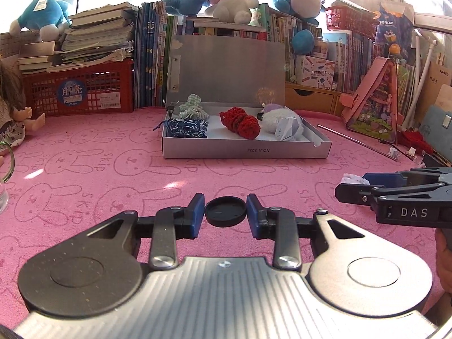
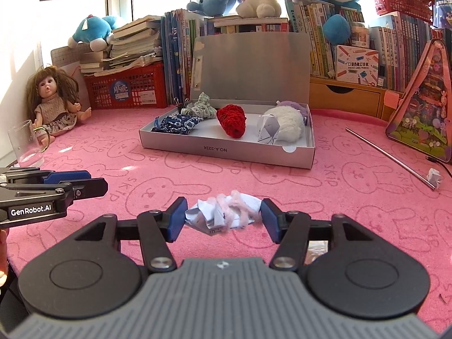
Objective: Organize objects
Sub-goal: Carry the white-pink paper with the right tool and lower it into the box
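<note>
- Left gripper (image 1: pixel 225 212) tilts gently down toward the open box (image 1: pixel 245 149) at 12 o'clock, its blue pads clamped on a round black cap (image 1: pixel 225 211).
- Right gripper (image 2: pixel 223 214), pitched alike, pinches a crumpled paper wad (image 2: pixel 223 212) above the pink mat (image 2: pixel 282 186).
- In the left view, the right gripper sits at 3 o'clock.

Your left tool (image 1: pixel 225 215) has black linkage arms, silver pivot screws, blue pads and a ribbed grey housing between two round black discs. Your right tool (image 2: pixel 223 215) matches; white lettering marks each tool's side.
</note>
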{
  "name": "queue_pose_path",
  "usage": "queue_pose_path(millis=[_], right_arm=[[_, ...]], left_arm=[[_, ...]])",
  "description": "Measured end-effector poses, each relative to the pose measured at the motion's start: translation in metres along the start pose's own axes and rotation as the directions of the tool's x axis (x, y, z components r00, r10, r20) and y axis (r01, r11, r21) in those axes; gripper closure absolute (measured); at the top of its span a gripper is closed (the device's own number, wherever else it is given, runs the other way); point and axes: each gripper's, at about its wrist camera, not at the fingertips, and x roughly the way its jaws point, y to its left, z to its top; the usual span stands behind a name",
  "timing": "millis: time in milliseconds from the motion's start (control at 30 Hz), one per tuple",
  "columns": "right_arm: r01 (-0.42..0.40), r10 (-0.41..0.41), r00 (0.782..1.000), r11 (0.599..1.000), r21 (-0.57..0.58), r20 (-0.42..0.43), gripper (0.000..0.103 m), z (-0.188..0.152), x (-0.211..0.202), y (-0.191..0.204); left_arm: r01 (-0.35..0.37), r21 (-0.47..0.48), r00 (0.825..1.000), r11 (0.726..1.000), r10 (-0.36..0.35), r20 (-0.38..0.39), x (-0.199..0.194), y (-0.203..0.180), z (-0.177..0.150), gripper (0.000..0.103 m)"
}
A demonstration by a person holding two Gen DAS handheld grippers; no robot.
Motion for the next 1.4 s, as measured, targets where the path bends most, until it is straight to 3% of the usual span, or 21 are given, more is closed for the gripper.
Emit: queue_pose_path(millis=[333,867,1167,1400], right_arm=[[0.055,-0.056,0.998,0.998,0.027,0.028,0.042,0.018,0.008,-0.008],[0.096,-0.100,0.994,0.993,0.070,0.051,0.042,0.053,0.027,-0.029],[0.110,-0.115,0.992,0.990,0.085,0.057,0.042,0.092,0.050,-0.047],[0.108,-0.114,0.993,0.978,0.179,0.025,0.042,0.103,0.076,-0.069]], left_arm=[[-0.028,0.025,0.999,0.999,0.028,-0.027,0.031,-0.001,0.022,0.065],[-0.040,0.020,0.999,0.999,0.040,0.002,0.072,0.007,0.066,0.065],[-0.027,-0.003,0.999,1.000,0.027,0.032,0.110,0.022,0.114,0.065],[-0.036,-0.036,0.999,0.999,0.035,-0.018,0.150,0.032,0.123,0.065]])
